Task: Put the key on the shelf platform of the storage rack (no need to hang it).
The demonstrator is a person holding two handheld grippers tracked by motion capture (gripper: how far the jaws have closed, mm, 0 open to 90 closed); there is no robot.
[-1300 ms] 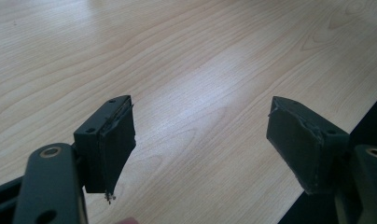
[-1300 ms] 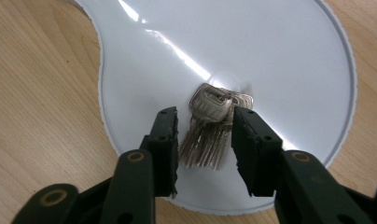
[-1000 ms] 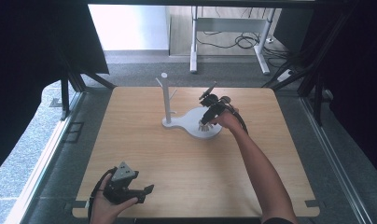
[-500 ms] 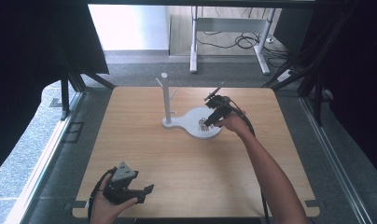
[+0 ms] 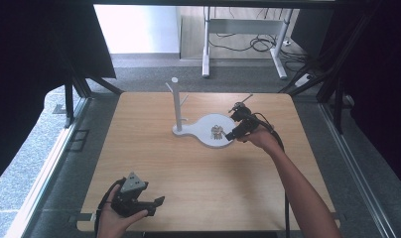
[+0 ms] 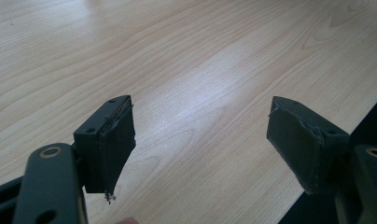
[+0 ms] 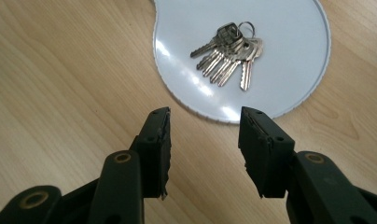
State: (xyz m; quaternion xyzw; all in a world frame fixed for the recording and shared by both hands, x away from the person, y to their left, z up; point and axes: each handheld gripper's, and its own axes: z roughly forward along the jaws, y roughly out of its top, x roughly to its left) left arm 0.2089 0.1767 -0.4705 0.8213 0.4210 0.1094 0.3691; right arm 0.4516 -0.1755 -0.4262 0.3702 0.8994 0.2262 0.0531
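We are holding the right hand-held gripper point(image 7: 203, 123) just off the round end of the white stand base point(image 5: 207, 123), toward the counter's point(image 5: 154, 163) right edge, its jaws parted with nothing between them; they have just been opening. The bunch of keys point(image 7: 229, 53) is lying on that round dish, fanned flat and apart from the pads, so we judge it is resting there rather than hanging on the upright peg post point(image 5: 176, 101), whose pegs are standing bare toward the counter's far edge. The left hand-held gripper point(image 6: 200, 140) is waiting wide open and empty at the counter's near left corner, likely parked clear of the work.

The high view is giving us the layout: post, dish, both hands, and how far apart they are sitting. The right gripper view is showing us what that one blurs: single key blades, the ring, and the bare wood between the pads and the dish rim. The left gripper view is adding plain wood grain and the counter's edge.
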